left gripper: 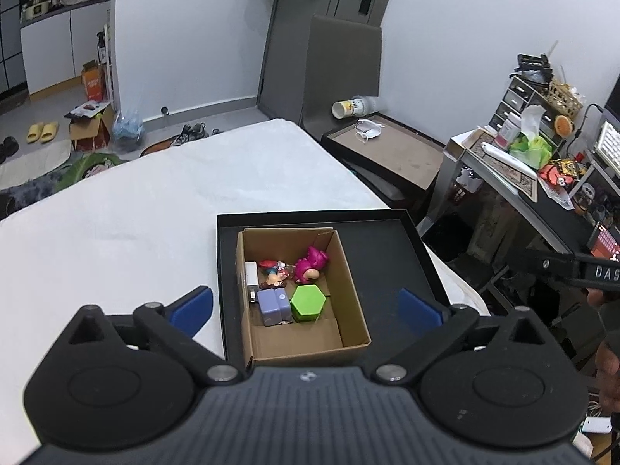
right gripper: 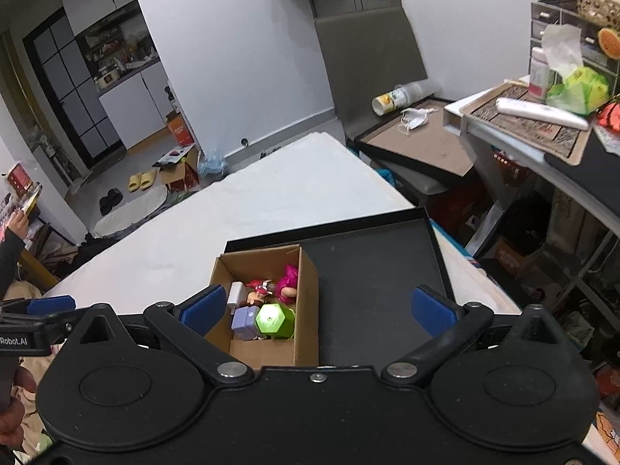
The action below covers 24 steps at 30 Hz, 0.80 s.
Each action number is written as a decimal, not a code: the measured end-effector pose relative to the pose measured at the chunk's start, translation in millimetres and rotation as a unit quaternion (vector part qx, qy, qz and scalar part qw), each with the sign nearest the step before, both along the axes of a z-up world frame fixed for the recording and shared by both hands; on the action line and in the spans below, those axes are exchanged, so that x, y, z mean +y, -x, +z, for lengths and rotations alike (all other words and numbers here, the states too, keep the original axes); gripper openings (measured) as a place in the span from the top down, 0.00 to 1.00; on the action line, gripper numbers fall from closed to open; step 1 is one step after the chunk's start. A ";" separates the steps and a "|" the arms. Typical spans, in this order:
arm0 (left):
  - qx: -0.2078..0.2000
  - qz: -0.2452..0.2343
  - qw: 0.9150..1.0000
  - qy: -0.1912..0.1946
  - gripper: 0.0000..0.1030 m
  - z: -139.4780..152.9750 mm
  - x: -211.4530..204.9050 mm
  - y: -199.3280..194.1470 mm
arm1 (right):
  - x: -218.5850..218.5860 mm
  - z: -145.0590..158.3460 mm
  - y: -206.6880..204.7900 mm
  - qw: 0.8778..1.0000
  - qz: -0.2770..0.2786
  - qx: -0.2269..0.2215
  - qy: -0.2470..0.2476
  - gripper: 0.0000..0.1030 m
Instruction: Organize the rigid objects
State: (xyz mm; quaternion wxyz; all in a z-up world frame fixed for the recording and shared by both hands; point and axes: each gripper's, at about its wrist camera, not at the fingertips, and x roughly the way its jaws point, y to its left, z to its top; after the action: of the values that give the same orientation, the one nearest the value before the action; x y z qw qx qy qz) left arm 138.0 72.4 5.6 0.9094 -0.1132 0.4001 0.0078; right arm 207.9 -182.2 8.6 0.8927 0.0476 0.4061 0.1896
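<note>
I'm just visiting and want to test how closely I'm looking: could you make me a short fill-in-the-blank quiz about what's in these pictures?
1. The toys lie inside a brown ____ box.
2. That box sits in a shallow ____ tray.
3. The hexagonal block is ____ in colour.
4. The jaws of both the left gripper and right gripper stand ____, holding nothing.

Missing words: cardboard; black; green; open

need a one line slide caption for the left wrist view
Open left gripper above a cardboard box of small toys, including a green hexagon block, inside a black tray.
</note>
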 end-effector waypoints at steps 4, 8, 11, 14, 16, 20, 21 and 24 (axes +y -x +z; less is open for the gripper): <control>-0.011 -0.006 1.000 -0.002 0.01 5.1 -0.5 12.0 | -2.9 5.9 8.4 1.000 -0.002 -0.012 0.000 0.00; -0.019 -0.009 1.000 -0.007 0.01 8.4 -0.2 23.7 | -4.4 6.0 15.7 1.000 -0.007 -0.012 0.000 0.00; -0.028 -0.011 0.999 -0.024 0.01 10.8 -1.0 31.9 | -3.3 4.8 21.9 1.000 -0.005 -0.012 0.002 0.00; -0.031 -0.013 0.999 -0.022 0.01 11.9 0.0 38.3 | -2.8 3.2 29.1 1.000 -0.001 -0.012 0.005 0.00; -0.032 -0.015 0.999 -0.024 0.01 12.6 -0.4 42.3 | -3.4 2.7 36.0 1.000 0.001 -0.013 0.007 0.00; -0.034 -0.024 0.999 -0.029 0.01 13.1 -5.2 48.2 | -8.5 -0.4 46.8 1.000 0.005 -0.012 -0.002 0.00; -0.032 -0.030 0.999 -0.019 0.01 13.1 -6.3 49.1 | -9.9 -1.5 49.0 1.000 0.003 -0.011 -0.003 0.00; -0.028 -0.043 0.999 -0.012 0.01 13.8 -11.7 53.7 | -14.1 -4.5 53.5 1.000 -0.005 -0.006 -0.002 0.00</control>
State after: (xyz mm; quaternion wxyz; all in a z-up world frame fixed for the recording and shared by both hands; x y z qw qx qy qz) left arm 84.3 60.7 19.4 0.9210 -0.0850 0.3790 -0.0296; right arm 154.4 -196.3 4.0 0.8958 0.0506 0.4003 0.1861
